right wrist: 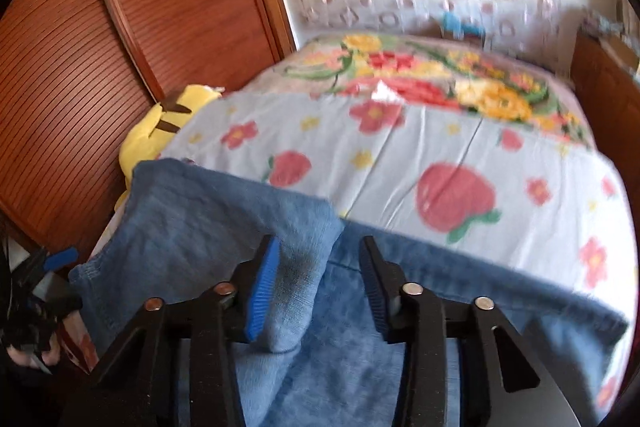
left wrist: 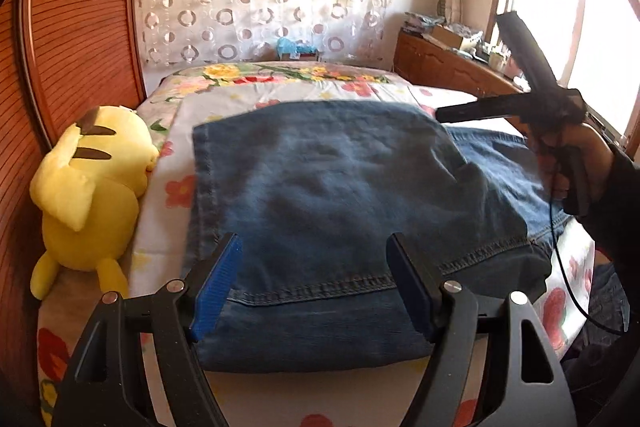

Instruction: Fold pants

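The blue jeans (left wrist: pixel 340 187) lay on the bed (right wrist: pixel 460 155), on a bedsheet (left wrist: pixel 160 227) printed with flowers and strawberries. They were folded over, with one layer resting on the rest, and a stitched hem lay near the front edge of the bed.

The left gripper (left wrist: pixel 316 283) hovered over the near part of the jeans. Its jaws stood wide apart, and the denim showed between them, but the pads did not press on it.

The right gripper (right wrist: pixel 316 291) was above the right part of the jeans, with a raised fold of denim between its jaws. The jaws were partly open, and the blue pad on the left side was close to this fold; I cannot tell if it touched it. In the left wrist view a hand (left wrist: pixel 576 163) held this gripper at the right side.

A yellow plush toy (left wrist: pixel 88 195) lay at the left edge of the bed, beside a wooden wardrobe (left wrist: pixel 80 27).
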